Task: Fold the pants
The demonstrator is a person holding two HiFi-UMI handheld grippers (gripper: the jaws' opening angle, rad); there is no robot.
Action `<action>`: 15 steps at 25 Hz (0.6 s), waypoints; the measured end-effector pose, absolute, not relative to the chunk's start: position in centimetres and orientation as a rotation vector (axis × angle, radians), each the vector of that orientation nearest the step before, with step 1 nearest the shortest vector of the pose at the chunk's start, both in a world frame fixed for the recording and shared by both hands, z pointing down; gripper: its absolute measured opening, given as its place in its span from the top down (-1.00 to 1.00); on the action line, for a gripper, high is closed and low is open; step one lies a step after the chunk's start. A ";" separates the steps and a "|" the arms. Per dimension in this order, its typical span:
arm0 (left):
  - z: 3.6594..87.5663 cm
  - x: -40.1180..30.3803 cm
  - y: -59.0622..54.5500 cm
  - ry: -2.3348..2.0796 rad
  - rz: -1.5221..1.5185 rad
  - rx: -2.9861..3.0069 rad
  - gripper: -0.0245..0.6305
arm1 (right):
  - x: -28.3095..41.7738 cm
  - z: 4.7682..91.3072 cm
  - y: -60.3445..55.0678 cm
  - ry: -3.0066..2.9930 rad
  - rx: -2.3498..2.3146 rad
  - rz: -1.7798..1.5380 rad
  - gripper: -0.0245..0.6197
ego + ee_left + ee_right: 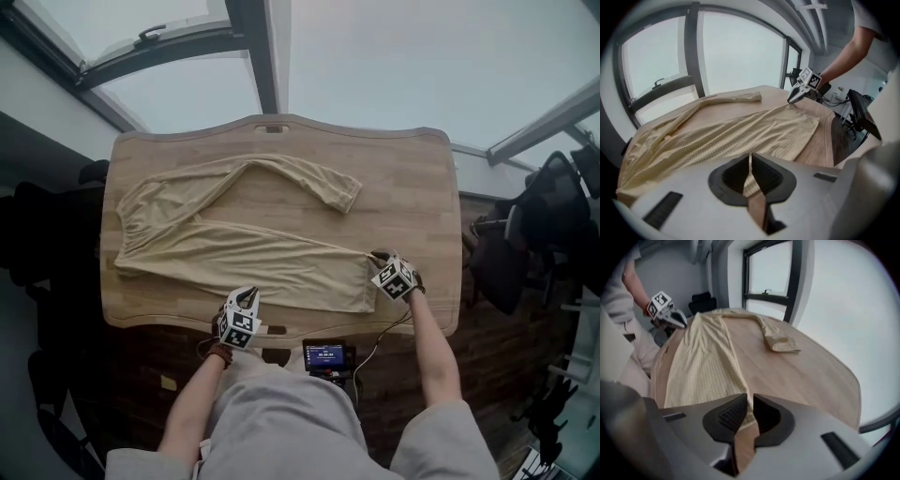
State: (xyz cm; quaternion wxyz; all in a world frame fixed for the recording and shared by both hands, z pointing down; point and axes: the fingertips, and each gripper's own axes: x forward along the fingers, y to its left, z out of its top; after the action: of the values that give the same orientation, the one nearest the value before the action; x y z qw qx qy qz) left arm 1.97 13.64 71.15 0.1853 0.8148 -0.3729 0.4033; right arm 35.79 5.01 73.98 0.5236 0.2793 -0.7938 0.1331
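Beige pants point(244, 258) lie spread on the wooden table point(412, 187), waist at the left, the two legs splayed apart toward the right. The far leg's cuff point(347, 194) rests mid-table. My right gripper point(378, 258) sits at the far corner of the near leg's cuff. In the right gripper view a ridge of the fabric point(703, 362) runs up into the narrow gap of that gripper point(749, 408), pinched there. My left gripper point(247, 294) is shut at the near leg's front edge, with only the pants point(740, 131) lying beyond the left gripper point(750, 161).
A small device with a lit screen point(327, 355) hangs under the table's front edge, with cables. Black chairs stand at the right point(534, 225) and at the left point(37, 234). Large windows run behind the table.
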 end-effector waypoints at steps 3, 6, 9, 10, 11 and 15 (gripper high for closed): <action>72.3 1.6 14.7 -1.021 1.107 2.238 0.90 | 38.2 75.4 6.2 -1.748 0.551 0.246 0.80; 72.4 0.6 15.7 -1.030 1.075 2.216 0.90 | 37.4 72.9 4.0 -1.847 0.628 0.280 0.76; 72.0 -0.1 15.5 -1.048 1.039 2.222 0.90 | 33.7 70.4 -1.0 -1.987 0.766 0.326 0.56; 71.8 -0.4 15.3 -1.056 1.031 2.218 0.90 | 32.3 70.1 -3.1 -2.015 0.813 0.347 0.55; 71.7 -0.7 15.2 -1.064 1.023 2.211 0.90 | 31.0 69.9 -5.2 -2.044 0.862 0.377 0.51; 70.4 -2.0 13.8 -1.097 1.001 2.220 0.90 | 28.2 69.8 -12.5 -2.077 1.052 0.527 0.33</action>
State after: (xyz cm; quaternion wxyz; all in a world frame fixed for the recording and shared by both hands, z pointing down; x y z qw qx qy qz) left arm -1.99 13.82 70.35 0.2333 0.8083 -0.3993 0.3643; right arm 28.22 -12.55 69.81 0.3683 0.4095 -0.8090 0.2051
